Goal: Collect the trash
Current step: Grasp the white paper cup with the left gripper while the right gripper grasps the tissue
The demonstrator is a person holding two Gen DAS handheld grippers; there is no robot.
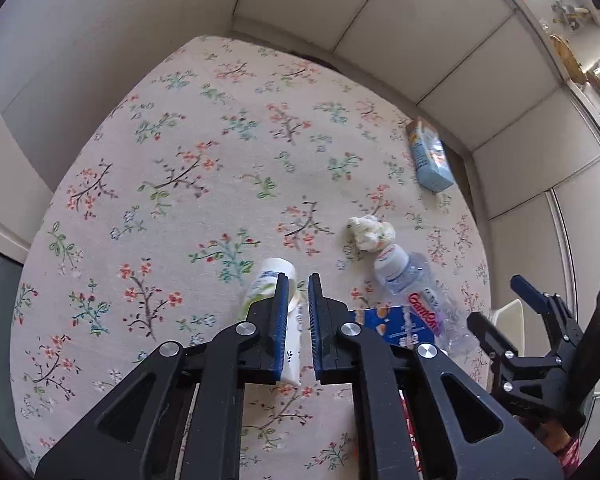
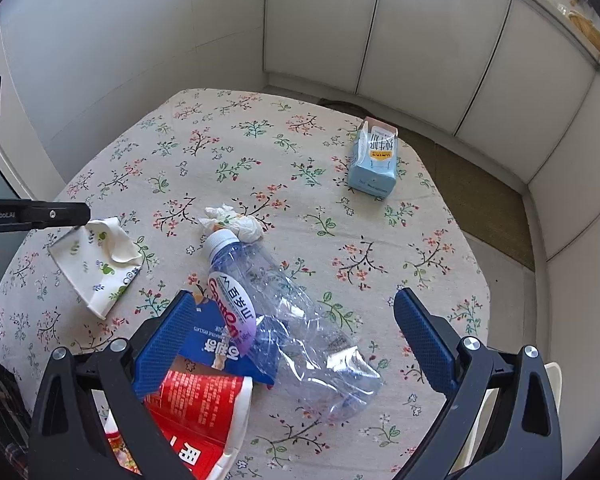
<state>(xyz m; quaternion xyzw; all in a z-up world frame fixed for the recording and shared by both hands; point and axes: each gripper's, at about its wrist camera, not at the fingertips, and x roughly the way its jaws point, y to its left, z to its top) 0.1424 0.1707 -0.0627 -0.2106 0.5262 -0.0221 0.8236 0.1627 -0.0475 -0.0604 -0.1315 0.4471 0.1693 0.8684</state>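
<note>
on the floral tablecloth (image 2: 260, 152) the trash lies scattered: a crushed clear plastic bottle (image 2: 292, 320) on its side near my right gripper (image 2: 296, 340), a crumpled tissue wad (image 2: 236, 222) touching its cap, a blue milk carton (image 2: 374, 160) standing well apart at the far edge, and a blue snack wrapper (image 2: 216, 344) and red-and-white cup (image 2: 204, 408) tucked under the bottle's near side. my left gripper (image 1: 299, 320) has its blue pads drawn nearly together, pinching the flattened white paper cup (image 1: 272, 276) with green print by its edge; i judge it light and floppy, so a pinch on the rim fold should do. my right gripper's fingers are spread wide, straddling the bottle and touching nothing i can see. i judge the bottle light, springy and slick; its labelled waist looks the safest hold.
</note>
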